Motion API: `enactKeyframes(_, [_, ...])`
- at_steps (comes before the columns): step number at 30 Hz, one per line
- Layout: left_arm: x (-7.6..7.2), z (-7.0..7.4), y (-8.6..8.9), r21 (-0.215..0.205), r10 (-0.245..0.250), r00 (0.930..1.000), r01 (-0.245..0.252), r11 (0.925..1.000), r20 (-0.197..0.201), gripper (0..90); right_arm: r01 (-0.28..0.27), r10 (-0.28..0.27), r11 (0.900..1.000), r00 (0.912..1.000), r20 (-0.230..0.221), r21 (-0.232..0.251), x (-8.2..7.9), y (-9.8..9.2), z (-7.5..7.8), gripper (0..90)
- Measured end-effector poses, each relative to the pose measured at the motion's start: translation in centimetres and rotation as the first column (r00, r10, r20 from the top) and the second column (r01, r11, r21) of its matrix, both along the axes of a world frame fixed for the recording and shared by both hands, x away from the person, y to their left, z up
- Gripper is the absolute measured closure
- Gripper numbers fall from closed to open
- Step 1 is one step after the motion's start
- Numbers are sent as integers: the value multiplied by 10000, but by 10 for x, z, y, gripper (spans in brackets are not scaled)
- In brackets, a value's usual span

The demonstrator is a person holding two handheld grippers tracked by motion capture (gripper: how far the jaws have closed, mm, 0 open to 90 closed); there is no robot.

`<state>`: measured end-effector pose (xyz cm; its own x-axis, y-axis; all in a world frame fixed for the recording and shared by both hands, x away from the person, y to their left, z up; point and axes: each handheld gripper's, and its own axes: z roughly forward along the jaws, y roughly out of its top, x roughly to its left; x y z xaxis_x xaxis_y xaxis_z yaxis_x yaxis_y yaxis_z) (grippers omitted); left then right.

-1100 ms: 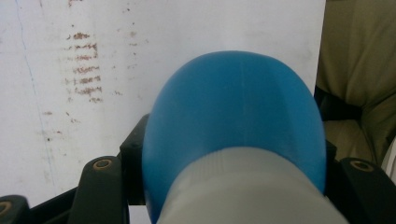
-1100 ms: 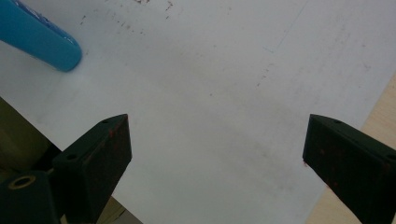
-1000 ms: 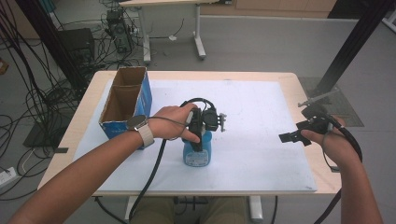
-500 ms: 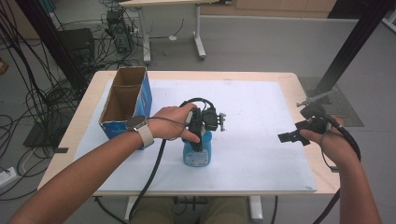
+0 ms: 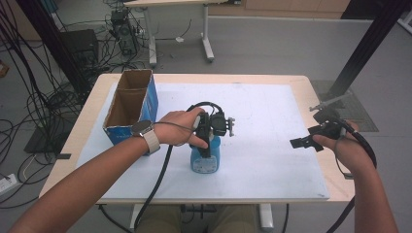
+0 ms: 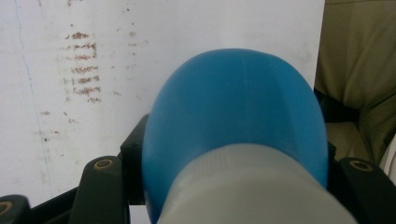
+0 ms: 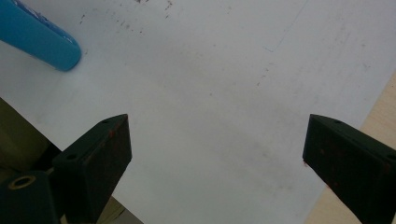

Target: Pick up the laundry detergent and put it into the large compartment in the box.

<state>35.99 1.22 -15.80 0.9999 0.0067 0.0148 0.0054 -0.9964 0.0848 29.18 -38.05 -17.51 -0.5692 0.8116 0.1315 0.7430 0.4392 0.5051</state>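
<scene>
- The left tool (image 5: 210, 145) is clamped on the blue bottle (image 5: 204, 158), which stands on the white surface (image 5: 272, 111).
- The right tool (image 5: 303, 142) has its jaws wide apart, holding nothing.
- A cardboard box (image 5: 128, 104) sits at the left.

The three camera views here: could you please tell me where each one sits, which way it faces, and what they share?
High view: above the person's side, facing forward and down on the table; both forearms, left gripper, right gripper, cardboard box.
Left gripper view: rides the left gripper, facing down at the blue bottle between its jaws.
Right gripper view: rides the right gripper, facing the white sheet, jaws wide apart.
Shared: all three show the bottle and sheet.
</scene>
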Motion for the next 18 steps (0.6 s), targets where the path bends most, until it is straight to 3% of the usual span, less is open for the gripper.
enactKeyframes(18, [0,0,0,26,-18,10000,18,10000,-3,387,-13,13,10000,10000,9,28,2,1,0,79])
